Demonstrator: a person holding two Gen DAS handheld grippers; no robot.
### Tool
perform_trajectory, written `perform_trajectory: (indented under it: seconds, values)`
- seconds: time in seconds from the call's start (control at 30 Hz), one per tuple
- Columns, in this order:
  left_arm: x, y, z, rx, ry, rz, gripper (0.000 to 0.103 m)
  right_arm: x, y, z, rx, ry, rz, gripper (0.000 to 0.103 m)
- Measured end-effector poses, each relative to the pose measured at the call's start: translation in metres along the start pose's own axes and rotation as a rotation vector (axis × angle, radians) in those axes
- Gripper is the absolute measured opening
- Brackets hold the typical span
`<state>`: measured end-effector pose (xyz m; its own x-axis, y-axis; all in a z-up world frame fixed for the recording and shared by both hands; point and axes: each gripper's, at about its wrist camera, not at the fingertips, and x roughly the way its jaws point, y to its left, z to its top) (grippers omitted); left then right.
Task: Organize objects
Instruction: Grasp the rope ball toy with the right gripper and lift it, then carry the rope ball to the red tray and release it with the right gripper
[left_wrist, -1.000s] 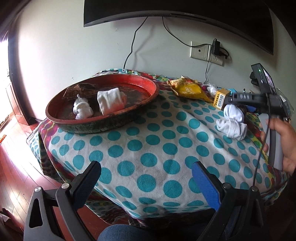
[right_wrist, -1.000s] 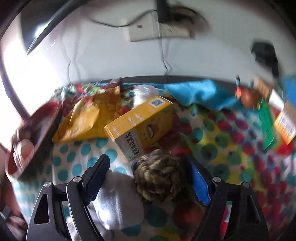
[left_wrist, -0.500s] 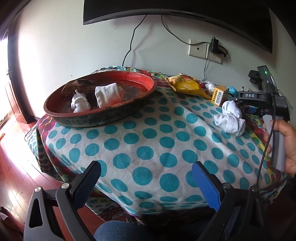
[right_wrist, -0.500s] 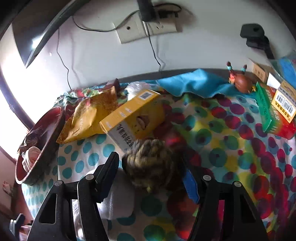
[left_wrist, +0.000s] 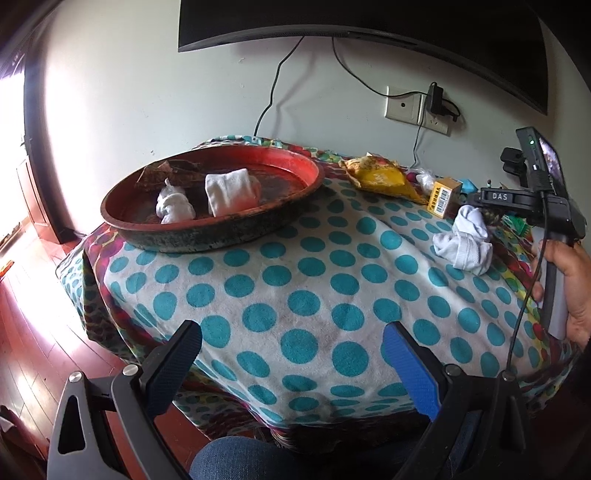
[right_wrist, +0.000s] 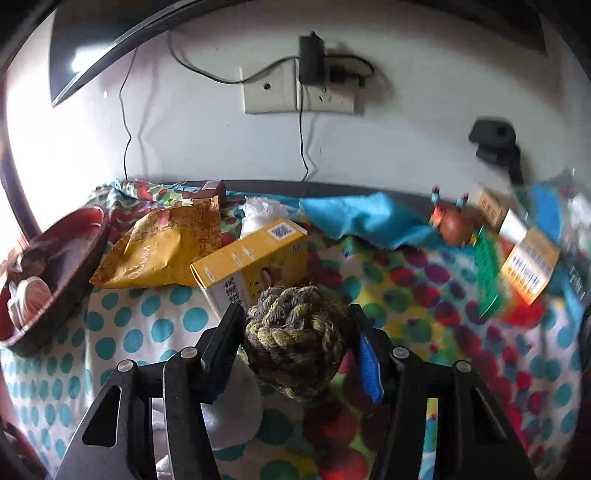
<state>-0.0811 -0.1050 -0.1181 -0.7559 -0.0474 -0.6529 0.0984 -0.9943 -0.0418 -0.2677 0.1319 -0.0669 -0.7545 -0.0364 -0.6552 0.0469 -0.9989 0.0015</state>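
The right tool (right_wrist: 297, 341), its jaws just closing, pinches the rope ball (right_wrist: 295, 336); the springy weave could slip free. The left tool (left_wrist: 291, 354) gapes empty.

The left wrist view looks down across the desk (left_wrist: 295, 295) from its near edge toward the wall. The right wrist view sits close beside the yellow box (right_wrist: 251, 258). Both share the red tray (left_wrist: 207, 229).

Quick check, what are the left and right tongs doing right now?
Left tongs: open, nothing between them, above the polka-dot cloth.
Right tongs: have just been closing, now shut on the rope knot ball.
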Motion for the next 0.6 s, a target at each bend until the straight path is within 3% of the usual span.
perform_trajectory:
  seconds: [0.13,0.3,0.6]
  values:
    - [-0.002,0.002,0.001,-0.007,-0.008,0.004,0.101,-0.015,0.009,0.016,-0.026,-0.054,-0.035,0.053]
    - [-0.011,0.008,0.004,-0.022,-0.034,0.014,0.101,-0.023,0.049,0.041,-0.098,-0.069,0.026,0.053]
    - [-0.031,0.04,0.003,-0.103,-0.054,0.041,0.101,-0.018,0.195,0.052,-0.291,-0.071,0.164,0.053]
